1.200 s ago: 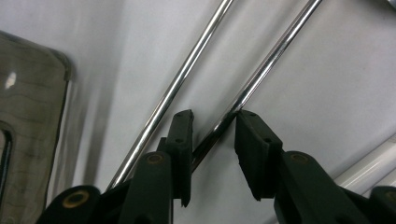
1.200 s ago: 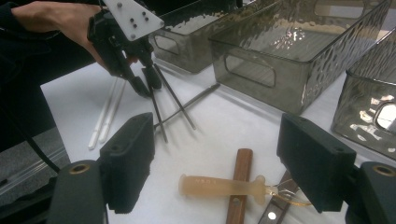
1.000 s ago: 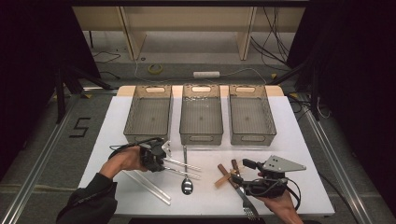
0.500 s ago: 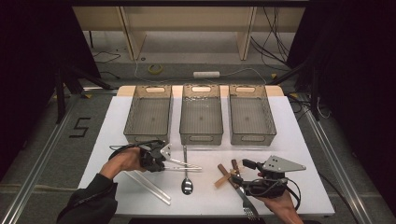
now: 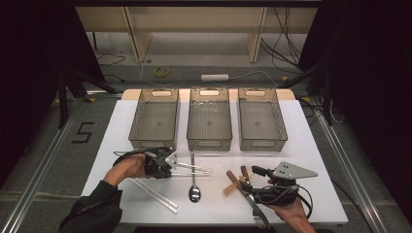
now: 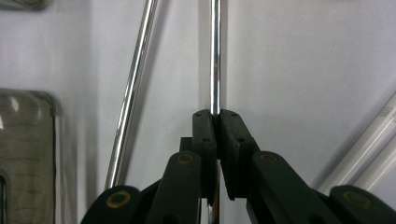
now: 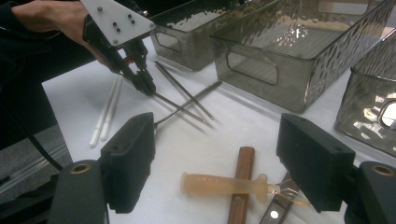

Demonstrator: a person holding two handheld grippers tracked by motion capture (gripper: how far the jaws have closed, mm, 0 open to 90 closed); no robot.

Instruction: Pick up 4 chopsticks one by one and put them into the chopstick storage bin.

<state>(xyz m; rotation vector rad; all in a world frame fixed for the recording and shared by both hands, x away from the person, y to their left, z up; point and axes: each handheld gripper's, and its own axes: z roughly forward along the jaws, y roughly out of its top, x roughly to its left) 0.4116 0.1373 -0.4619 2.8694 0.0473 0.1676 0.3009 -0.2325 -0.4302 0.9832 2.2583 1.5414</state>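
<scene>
Your left gripper has just been closing its jaws; they now pinch one metal chopstick between the pads. The second chopstick lies free on the table beside it, slanting away from the held one.

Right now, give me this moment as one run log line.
left tool: jaws just closing, shut on metal chopstick | right tool: open, above amber spoon | second chopstick: on table
</scene>
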